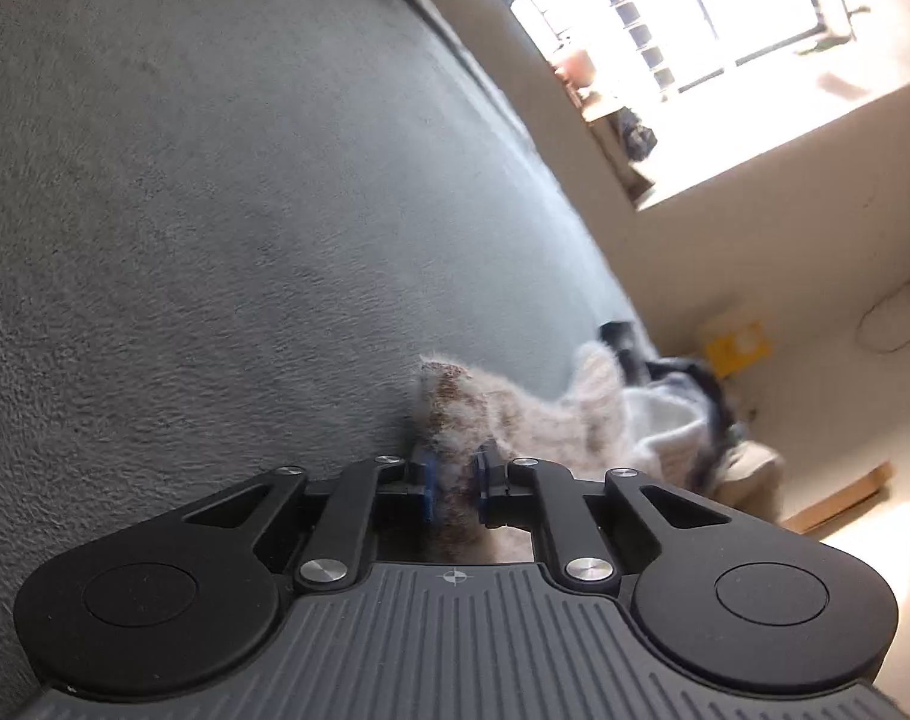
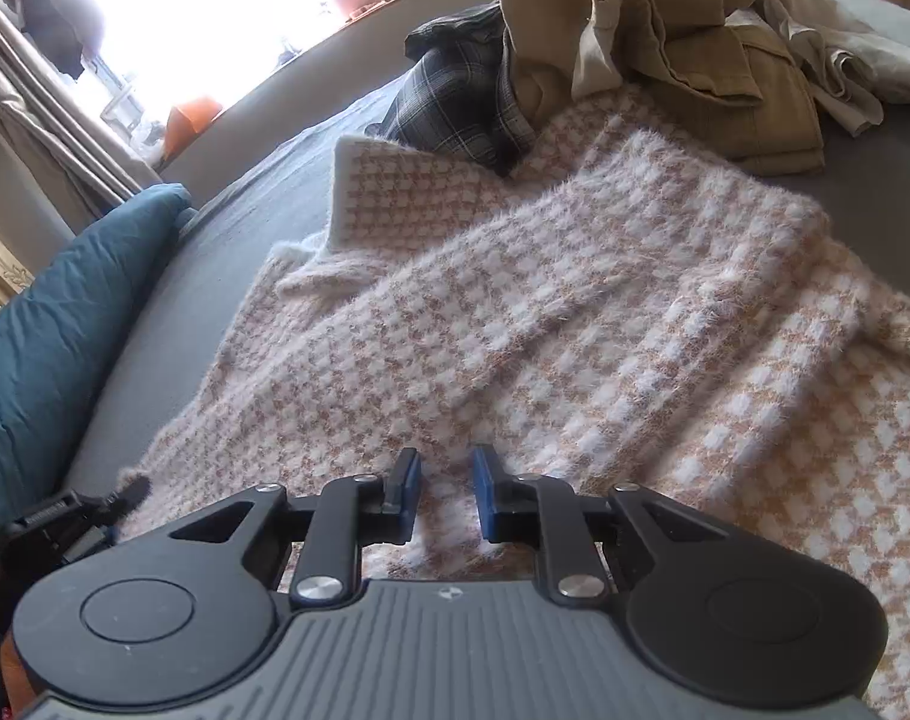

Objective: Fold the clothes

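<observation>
A fuzzy sweater (image 2: 575, 312), checked tan and white, lies spread on the grey bed (image 2: 215, 276) with one sleeve folded across its body. My right gripper (image 2: 446, 483) hovers low over its near hem. The blue pads stand a little apart, with flat fabric showing in the gap, so it is open. In the left wrist view my left gripper (image 1: 455, 480) is shut on a bunched corner of the sweater (image 1: 455, 408), which sticks up between the pads. The black body of that left gripper (image 2: 65, 525) shows at the sweater's near left corner.
Beyond the sweater lies a pile with a dark plaid garment (image 2: 455, 90), a khaki garment (image 2: 665, 48) and a pale cloth (image 2: 863, 60). A teal pillow (image 2: 35, 330) lies along the bed's left side. Bare grey bed (image 1: 215, 210) stretches ahead of the left gripper, with a bright window (image 1: 725, 0) past its edge.
</observation>
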Action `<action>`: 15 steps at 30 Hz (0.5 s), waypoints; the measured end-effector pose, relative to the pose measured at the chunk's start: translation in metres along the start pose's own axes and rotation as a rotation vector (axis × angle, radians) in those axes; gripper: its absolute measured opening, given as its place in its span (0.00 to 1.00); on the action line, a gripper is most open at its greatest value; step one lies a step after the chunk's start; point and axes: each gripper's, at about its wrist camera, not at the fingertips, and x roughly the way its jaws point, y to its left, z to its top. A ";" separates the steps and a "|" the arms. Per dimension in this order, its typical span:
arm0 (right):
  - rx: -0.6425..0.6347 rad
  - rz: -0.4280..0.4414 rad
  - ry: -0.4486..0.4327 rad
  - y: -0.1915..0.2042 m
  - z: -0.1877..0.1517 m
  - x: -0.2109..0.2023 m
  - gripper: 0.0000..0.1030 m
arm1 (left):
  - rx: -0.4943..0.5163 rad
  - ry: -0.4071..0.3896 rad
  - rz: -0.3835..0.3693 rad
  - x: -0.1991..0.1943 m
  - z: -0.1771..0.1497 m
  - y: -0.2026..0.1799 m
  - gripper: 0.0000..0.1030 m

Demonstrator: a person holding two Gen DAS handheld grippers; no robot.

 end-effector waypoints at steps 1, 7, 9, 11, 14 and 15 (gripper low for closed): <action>-0.003 0.003 0.000 -0.001 0.000 0.000 0.18 | 0.014 -0.007 -0.007 -0.002 0.001 -0.002 0.14; -0.013 0.006 -0.007 0.000 -0.002 0.001 0.18 | 0.039 -0.089 0.107 0.012 0.009 0.002 0.17; -0.010 0.007 -0.007 -0.001 -0.002 0.001 0.18 | -0.022 -0.162 0.146 0.008 0.016 0.004 0.14; -0.008 0.011 -0.007 -0.002 -0.002 0.001 0.18 | -0.010 -0.184 0.156 0.001 0.022 -0.002 0.13; -0.012 0.013 -0.008 -0.003 -0.002 0.001 0.18 | 0.143 -0.173 0.122 -0.009 0.019 -0.031 0.13; -0.015 0.013 -0.008 -0.003 -0.003 0.002 0.18 | 0.224 -0.151 0.090 -0.010 0.013 -0.046 0.13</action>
